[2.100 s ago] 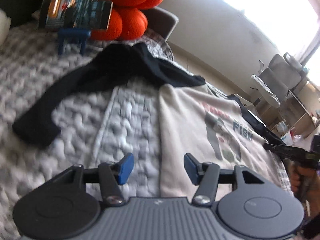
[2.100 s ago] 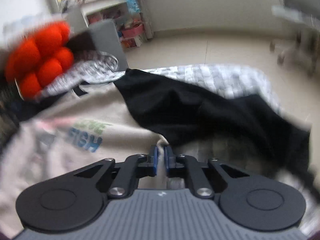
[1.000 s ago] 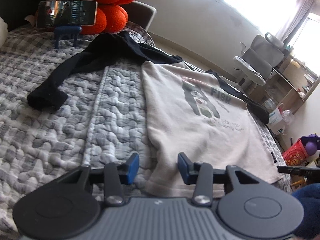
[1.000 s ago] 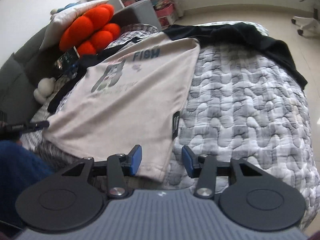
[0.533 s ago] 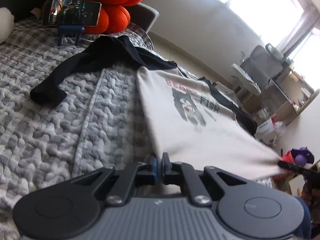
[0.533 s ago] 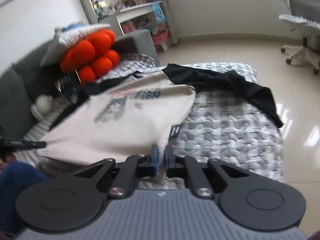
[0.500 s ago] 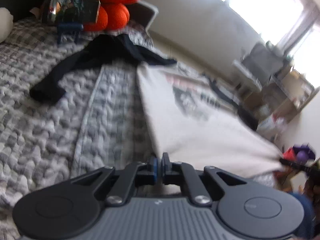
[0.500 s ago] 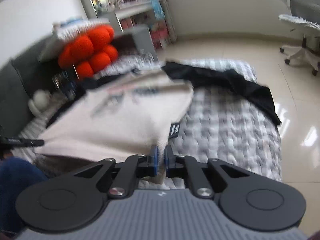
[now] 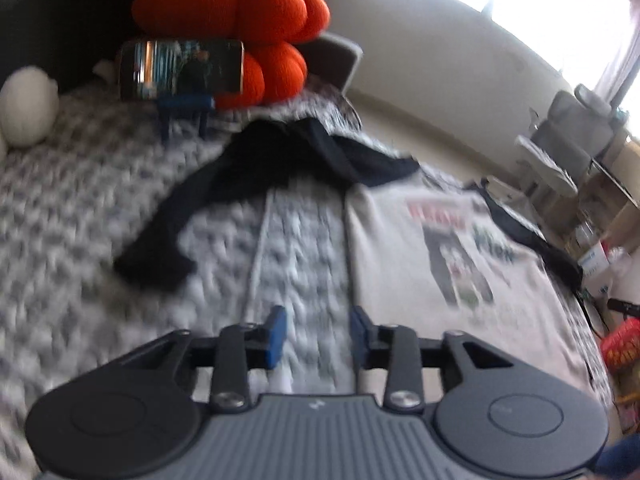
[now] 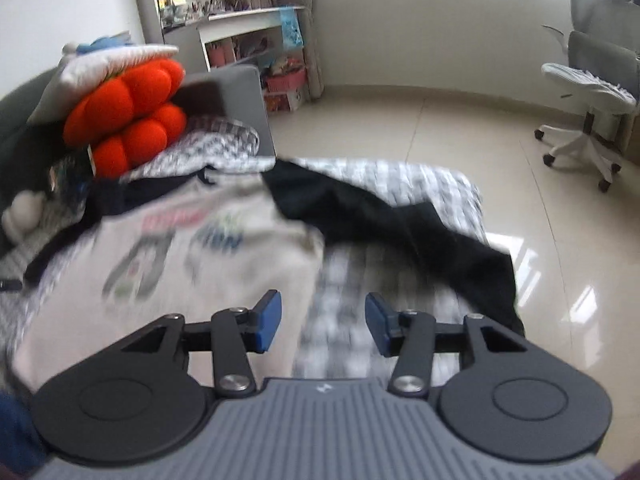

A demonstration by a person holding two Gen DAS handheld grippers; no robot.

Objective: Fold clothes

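Observation:
A cream raglan shirt [image 9: 452, 264] with a printed front and black sleeves lies flat on the grey quilted bed. Its left black sleeve [image 9: 224, 196] stretches away over the quilt; its right black sleeve [image 10: 400, 236] drapes toward the bed's edge. My left gripper [image 9: 316, 332] is open, hovering just off the shirt's left side edge over the quilt. Over the shirt's right side edge [image 10: 308, 280] my right gripper [image 10: 322, 322] is open too, with nothing between its fingers. Both views are blurred by motion.
An orange knotted cushion [image 9: 248, 28] and a phone on a blue stand [image 9: 182, 70] sit at the head of the bed, a white plush [image 9: 26, 108] beside them. An office chair [image 10: 592, 84] stands on the tiled floor. Shelves [image 10: 256, 40] line the far wall.
Both grippers were shut on the shirt's bottom hem half a second ago and have let go. They now stand open, moved forward along the shirt's two sides.

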